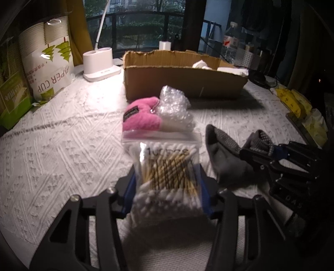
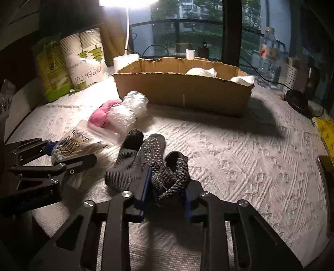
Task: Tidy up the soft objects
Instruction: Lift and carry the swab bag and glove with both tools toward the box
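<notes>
Left gripper (image 1: 167, 187) clamping upright cotton-swab bag (image 1: 165, 166), right gripper (image 2: 165, 193) clamping grey sock (image 2: 167, 173), toe pointing away

A desk lamp (image 2: 127, 2) glares white at the top of the right wrist view, lighting the middle of the tabletop (image 2: 240, 150) while the edges fall into darkness. The cardboard box (image 2: 183, 91) casts a soft shadow to its right. Both fisheye views bend at the rims, and the bag of cotton swabs (image 1: 167, 173) is blurred.

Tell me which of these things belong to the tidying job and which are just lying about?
Job:
cotton swab bag in left claw
grey socks in right claw
pink plush
bubble wrap
cardboard box

Lying about:
paper cups
lamp base
water bottle
</notes>
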The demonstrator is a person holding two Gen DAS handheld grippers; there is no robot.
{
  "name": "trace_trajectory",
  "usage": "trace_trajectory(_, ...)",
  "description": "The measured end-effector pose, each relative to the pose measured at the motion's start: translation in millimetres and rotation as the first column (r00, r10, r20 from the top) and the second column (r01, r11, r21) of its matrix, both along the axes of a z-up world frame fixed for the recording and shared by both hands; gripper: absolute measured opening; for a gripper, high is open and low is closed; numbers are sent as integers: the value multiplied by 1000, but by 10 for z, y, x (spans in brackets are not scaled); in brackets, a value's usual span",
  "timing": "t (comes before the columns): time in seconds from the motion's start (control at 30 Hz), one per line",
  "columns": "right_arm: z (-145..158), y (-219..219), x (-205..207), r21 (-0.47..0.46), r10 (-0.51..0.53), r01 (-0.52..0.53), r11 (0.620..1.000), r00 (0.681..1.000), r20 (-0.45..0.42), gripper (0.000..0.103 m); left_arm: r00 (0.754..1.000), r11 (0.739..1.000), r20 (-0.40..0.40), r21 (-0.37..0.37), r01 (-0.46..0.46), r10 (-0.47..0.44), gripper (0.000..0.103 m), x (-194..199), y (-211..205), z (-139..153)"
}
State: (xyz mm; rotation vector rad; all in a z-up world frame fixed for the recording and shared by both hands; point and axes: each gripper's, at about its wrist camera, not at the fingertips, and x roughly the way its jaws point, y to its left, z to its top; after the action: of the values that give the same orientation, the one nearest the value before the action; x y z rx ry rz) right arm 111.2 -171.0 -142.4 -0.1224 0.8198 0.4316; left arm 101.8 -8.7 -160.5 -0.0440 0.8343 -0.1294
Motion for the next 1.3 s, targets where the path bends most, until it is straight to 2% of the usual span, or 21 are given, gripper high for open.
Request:
trace_trajectory(0.17, 60, 4, -11, 8, 19, -19, 1000, 1000, 13, 23, 1000, 1000, 26, -3, 4, -4, 52, -17, 2, 96)
trace_trajectory(0.8, 413, -64, 133, 60, 29, -34, 998, 997, 75, 23, 996, 1000, 93, -8, 1, 0, 52, 31, 47, 373)
trace_trajectory(1.3, 614, -204, 378, 106, 21, -33, 994, 993, 112, 23, 987, 1000, 160, 22, -13, 9, 52, 264, 36, 648)
